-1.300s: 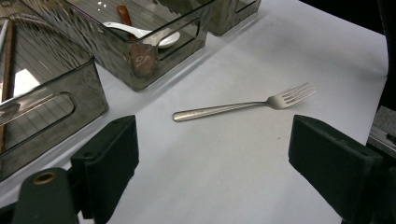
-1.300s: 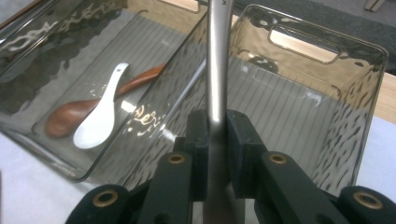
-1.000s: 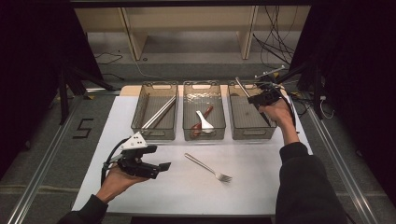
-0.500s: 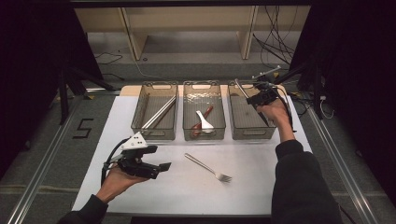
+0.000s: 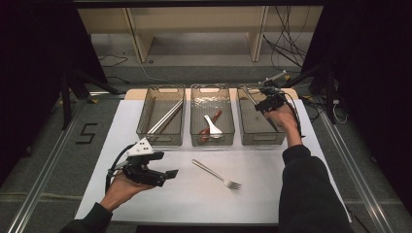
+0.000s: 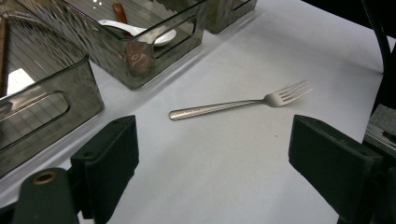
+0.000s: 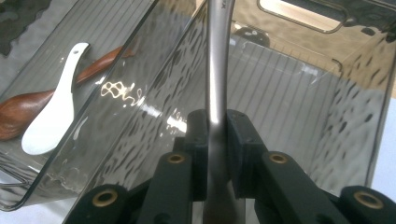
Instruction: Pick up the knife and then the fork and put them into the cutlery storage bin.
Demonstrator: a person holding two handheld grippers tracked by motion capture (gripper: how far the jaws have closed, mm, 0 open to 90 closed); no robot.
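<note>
A steel fork (image 5: 216, 173) (image 6: 233, 105) lies on the white table between my hands, tines pointing right. My left gripper (image 5: 167, 175) (image 6: 212, 163) hovers just left of it, its jaws open with nothing between them. My right gripper (image 5: 260, 103) (image 7: 217, 140) is over the clear right bin (image 5: 262, 141) (image 7: 303, 93), shut on the handle of a slim metal utensil (image 5: 248, 95) (image 7: 215, 70). That utensil slants up and away toward the bin's far left corner, and I cannot make out its far end.
The middle bin (image 5: 212, 142) holds a white spoon (image 5: 212, 127) (image 7: 53, 119) and a wooden spoon (image 5: 216, 115) (image 7: 18, 109). Long metal sticks (image 5: 165, 118) lie in the left bin (image 5: 160, 141). Cables trail off the table's far right.
The right hand has edged slightly left over the right bin, still gripping the utensil. The left gripper and the fork have not moved.
</note>
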